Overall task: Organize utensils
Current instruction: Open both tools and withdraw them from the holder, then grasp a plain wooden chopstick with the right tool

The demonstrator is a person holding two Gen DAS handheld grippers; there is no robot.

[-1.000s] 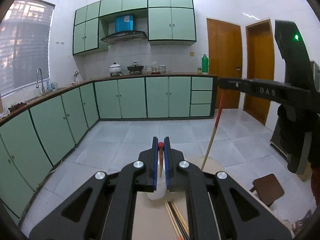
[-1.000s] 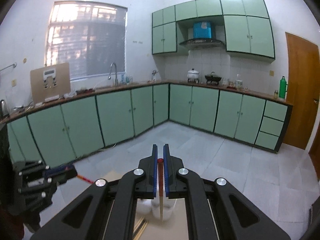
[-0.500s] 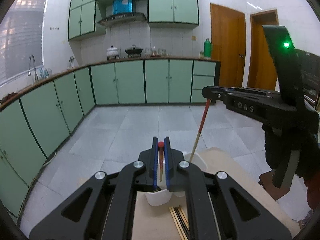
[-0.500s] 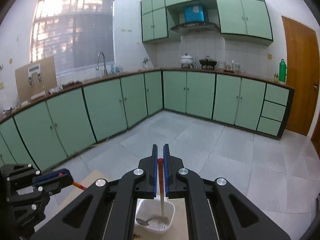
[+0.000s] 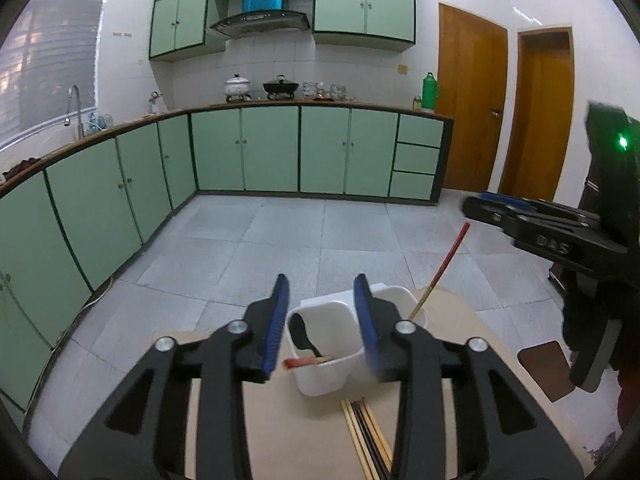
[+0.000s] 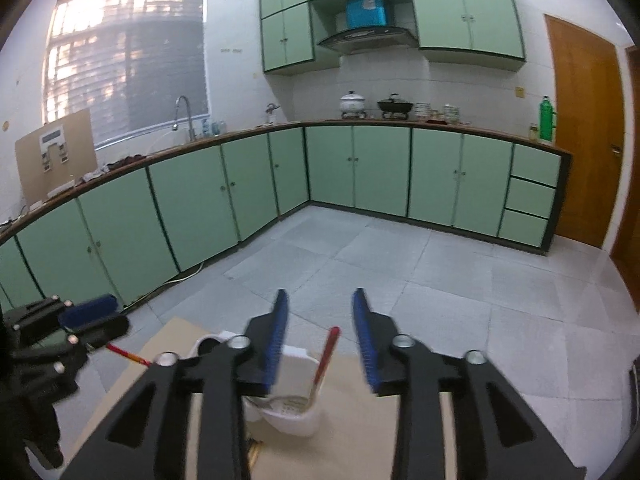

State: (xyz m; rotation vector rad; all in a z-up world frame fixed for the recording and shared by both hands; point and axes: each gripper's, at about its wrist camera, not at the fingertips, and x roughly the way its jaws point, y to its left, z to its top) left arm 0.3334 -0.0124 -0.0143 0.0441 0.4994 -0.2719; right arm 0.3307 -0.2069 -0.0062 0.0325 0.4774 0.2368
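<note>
A white two-compartment utensil holder [image 5: 320,376] stands on the tan table [image 5: 288,440]. My left gripper [image 5: 320,316] hangs just above it, its jaws opening. A red-tipped chopstick [image 5: 308,361] lies loose below the pads, across the near compartment next to a black spoon [image 5: 302,338]. My right gripper [image 6: 320,332] is also opening over the holder [image 6: 296,416]. Its red-tipped chopstick [image 6: 326,360] leans free in the far compartment and touches neither pad. Each gripper shows in the other's view: the right gripper [image 5: 476,204] and the left gripper [image 6: 116,318].
Several loose chopsticks [image 5: 368,432] lie on the table in front of the holder. A brown stool [image 5: 546,372] stands at the right beside the table. Green floor cabinets [image 6: 192,220] and grey floor tiles lie beyond, with wooden doors [image 5: 472,108] at the far right.
Both grippers sank toward the holder and went from shut to open. Each let go of its red-tipped chopstick, and both chopsticks are now in the holder.
</note>
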